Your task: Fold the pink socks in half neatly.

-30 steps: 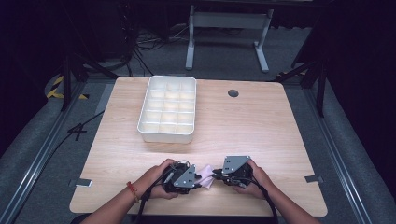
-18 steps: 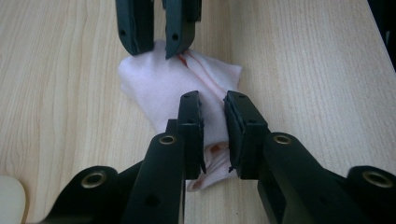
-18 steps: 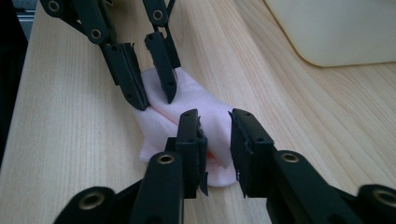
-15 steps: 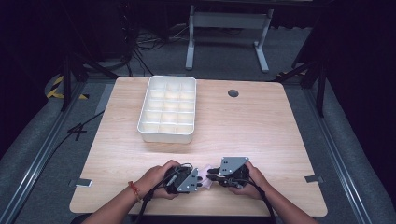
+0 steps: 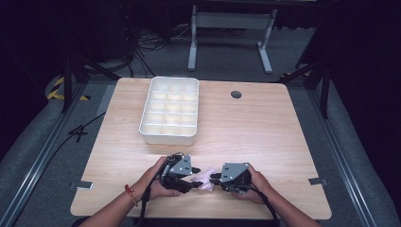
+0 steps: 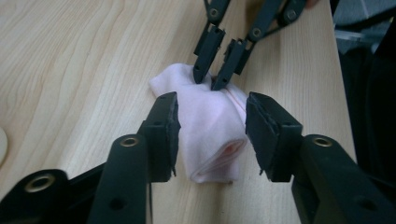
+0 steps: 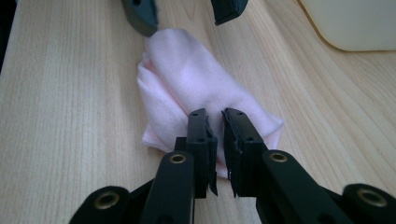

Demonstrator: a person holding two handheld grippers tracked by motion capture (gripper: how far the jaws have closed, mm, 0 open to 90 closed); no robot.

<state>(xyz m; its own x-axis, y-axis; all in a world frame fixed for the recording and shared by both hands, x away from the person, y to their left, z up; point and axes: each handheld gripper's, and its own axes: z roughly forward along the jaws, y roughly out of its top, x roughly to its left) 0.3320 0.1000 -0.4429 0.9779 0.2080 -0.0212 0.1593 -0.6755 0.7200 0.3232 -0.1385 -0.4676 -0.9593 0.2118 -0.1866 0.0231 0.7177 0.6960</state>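
Observation:
A rolled pink cloth (image 5: 202,179) lies on the wooden table (image 5: 246,132) near its front edge, between my two grippers. My left gripper (image 5: 196,173) points right at it. In the left gripper view its jaws straddle the pink cloth (image 6: 210,126). They have just been opening, and the left gripper (image 6: 212,133) now stands open, its pads off the fabric. From the right, my right gripper (image 5: 213,178) pinches the cloth's far end. The right gripper (image 7: 215,116) is shut on the pink cloth (image 7: 187,79), with fabric caught between its tips.
A white tray (image 5: 168,139) with several compartments stands behind the grippers at centre left; its corner (image 7: 355,28) shows in the right gripper view. A dark round hole (image 5: 236,94) sits at the table's back right. Bare wood lies to the right.
The left gripper's jaws have spread apart off the cloth. Both hands have stayed in place, and the right gripper keeps its pinch.

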